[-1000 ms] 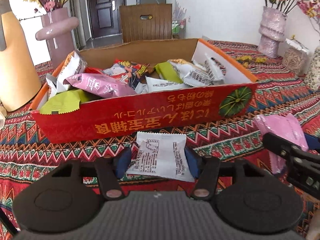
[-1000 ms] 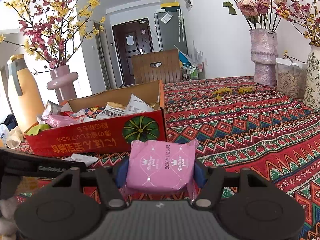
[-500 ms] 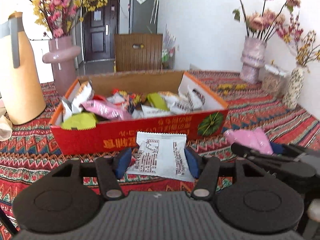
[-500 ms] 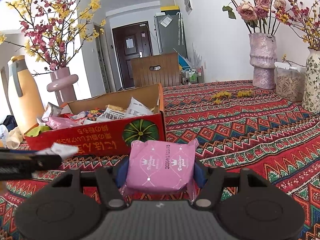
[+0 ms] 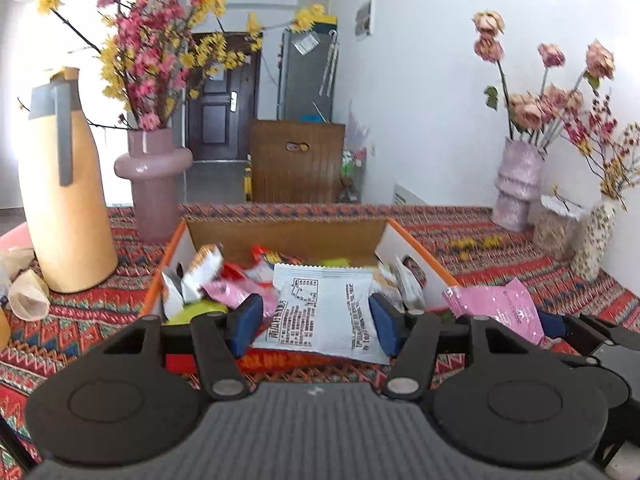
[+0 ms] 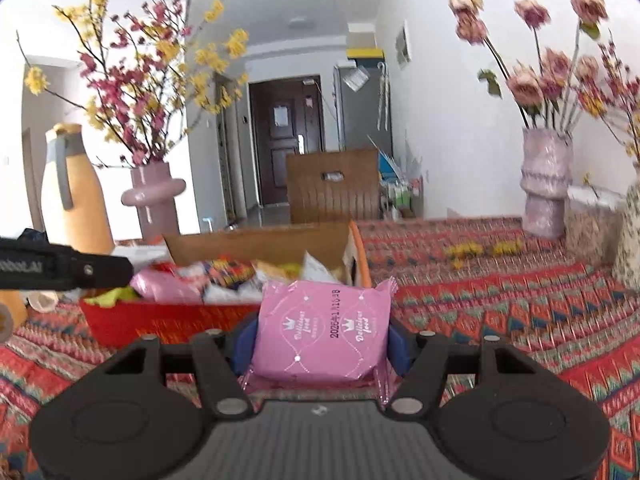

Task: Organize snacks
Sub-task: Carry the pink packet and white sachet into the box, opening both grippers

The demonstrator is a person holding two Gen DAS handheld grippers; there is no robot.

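1. Left gripper (image 5: 316, 322) clamps a flat, crinkly white snack packet (image 5: 320, 312) printed with black text, its blue pads pressing both side edges; the packet hangs in front of the box's near wall.
2. Right gripper (image 6: 320, 342) grips a plump, glossy pink snack packet (image 6: 322, 330) with a quilted pattern and crimped ends, held in the air before the box's right corner.
3. Just beyond both stands a shallow red cardboard box (image 5: 416, 252), long and rectangular, with orange-edged rims and a plain brown inner back wall. Loose foil wrappers in pink, green, white and red heap inside it, some poking above the rim.
4. Under it lies the worktop (image 6: 500, 304), covered in a woven cloth of red zigzag bands; right of the box the cloth is largely bare.
5. Left of the box crowd a smooth tan jug (image 5: 64, 184) with a grey handle and a glazed pink vase (image 5: 154, 184) of blossom branches.
6. At the far right stands a ribbed pale-pink vase (image 6: 546, 188) of roses near the white wall.
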